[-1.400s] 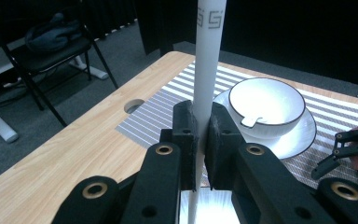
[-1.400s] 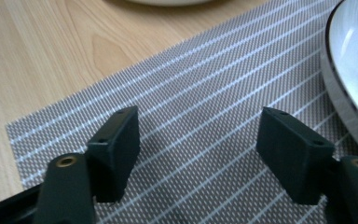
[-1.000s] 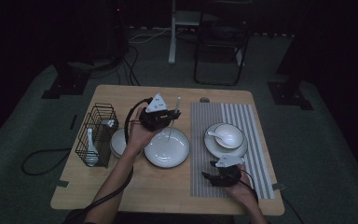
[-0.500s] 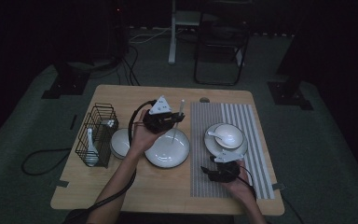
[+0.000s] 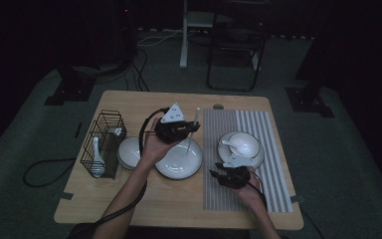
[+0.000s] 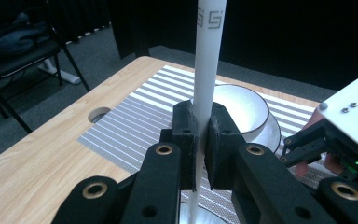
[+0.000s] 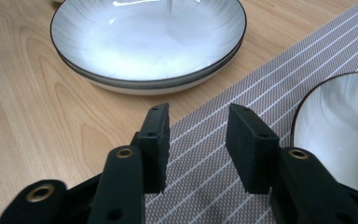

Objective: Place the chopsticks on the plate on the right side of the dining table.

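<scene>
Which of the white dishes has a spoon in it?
The bowl on the striped placemat, sitting on its own plate. The wide plate at table centre and the small bowl beside the wire rack hold none.

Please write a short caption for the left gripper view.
Left gripper clamps a white chopstick upright above the striped placemat.
</scene>
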`<act>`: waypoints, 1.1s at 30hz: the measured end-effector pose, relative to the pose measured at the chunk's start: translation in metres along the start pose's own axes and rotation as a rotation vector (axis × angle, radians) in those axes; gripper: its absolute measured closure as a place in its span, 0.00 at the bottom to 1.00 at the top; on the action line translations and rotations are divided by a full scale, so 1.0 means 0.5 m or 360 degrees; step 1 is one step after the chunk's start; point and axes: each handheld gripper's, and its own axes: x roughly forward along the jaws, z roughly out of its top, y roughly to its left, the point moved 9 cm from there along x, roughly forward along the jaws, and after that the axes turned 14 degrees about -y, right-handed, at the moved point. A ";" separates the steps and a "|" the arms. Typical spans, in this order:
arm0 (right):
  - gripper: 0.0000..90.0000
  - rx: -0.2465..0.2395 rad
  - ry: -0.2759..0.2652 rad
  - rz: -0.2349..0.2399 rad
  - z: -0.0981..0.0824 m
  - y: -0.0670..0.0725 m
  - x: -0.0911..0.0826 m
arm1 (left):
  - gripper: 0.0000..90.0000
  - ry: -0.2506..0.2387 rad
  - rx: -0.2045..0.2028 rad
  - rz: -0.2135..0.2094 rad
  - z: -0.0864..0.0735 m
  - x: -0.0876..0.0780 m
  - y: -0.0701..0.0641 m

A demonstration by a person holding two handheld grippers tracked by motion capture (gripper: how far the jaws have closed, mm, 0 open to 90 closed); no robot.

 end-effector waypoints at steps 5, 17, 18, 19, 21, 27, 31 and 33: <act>0.70 0.0007 -0.0026 -0.0005 0.010 0.000 0.010 | 0.94 -0.0011 -0.0005 -0.0022 0.004 0.004 -0.009; 0.76 0.0033 -0.0086 0.0014 0.040 0.005 0.035 | 0.94 -0.0018 -0.0021 -0.0087 0.007 0.025 -0.032; 0.76 0.0030 -0.0085 0.0009 0.040 0.005 0.036 | 0.94 -0.0020 -0.0024 -0.0097 0.008 0.028 -0.035; 0.75 0.0026 -0.0086 0.0004 0.040 0.005 0.037 | 0.94 -0.0022 -0.0024 -0.0100 0.008 0.031 -0.038; 0.73 0.0024 -0.0100 -0.0016 0.043 0.002 0.038 | 0.94 -0.0022 -0.0020 -0.0116 0.009 0.035 -0.044; 0.74 0.0067 -0.0157 -0.0020 0.056 -0.004 0.041 | 0.94 -0.0037 -0.0027 -0.0178 0.015 0.049 -0.069; 0.77 0.0050 -0.0177 -0.0021 0.067 -0.003 0.049 | 0.94 -0.0048 -0.0036 -0.0214 0.018 0.055 -0.082; 0.81 0.0040 -0.0183 -0.0007 0.071 0.000 0.054 | 0.94 -0.0049 -0.0035 -0.0219 0.018 0.056 -0.084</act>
